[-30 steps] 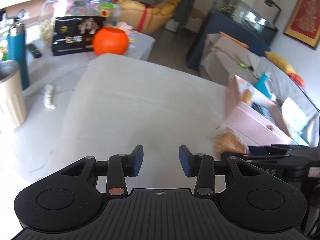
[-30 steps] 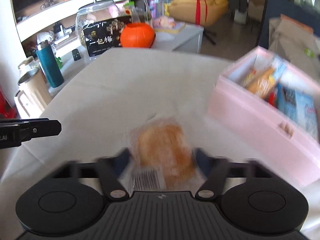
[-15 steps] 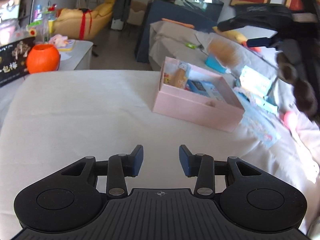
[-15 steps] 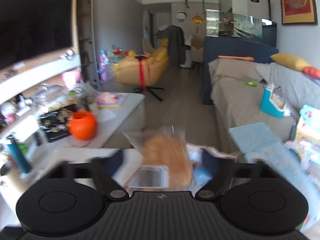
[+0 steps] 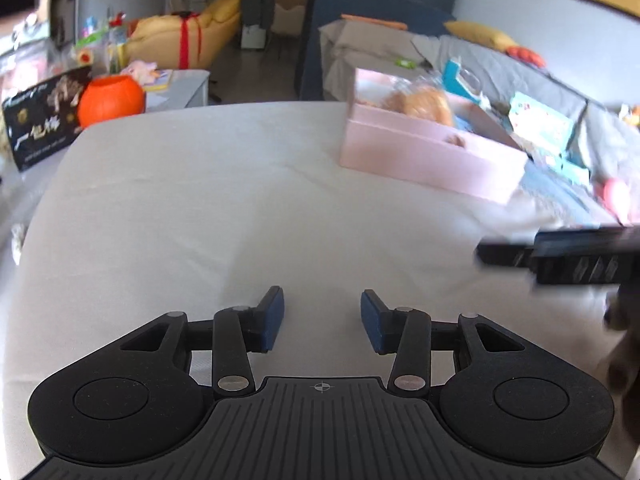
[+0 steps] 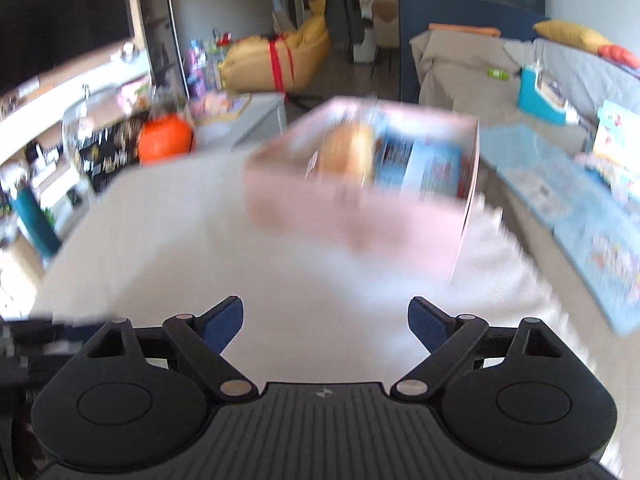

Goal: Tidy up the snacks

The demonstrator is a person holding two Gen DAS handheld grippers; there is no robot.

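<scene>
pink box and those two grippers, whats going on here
A person is sorting snacks into the pink box on the white-covered table. A wrapped bun lies in the box beside other packets. The right gripper is open and empty. The left gripper holds nothing, its jaws opening.

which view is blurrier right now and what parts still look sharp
Right wrist view: strongly motion-smeared, the pink box and the bread packet in it streaked; only the right tool, open and empty, is crisp. Left wrist view: mostly sharp on the tablecloth and the left tool, opening and empty; right edge smeared.
</scene>
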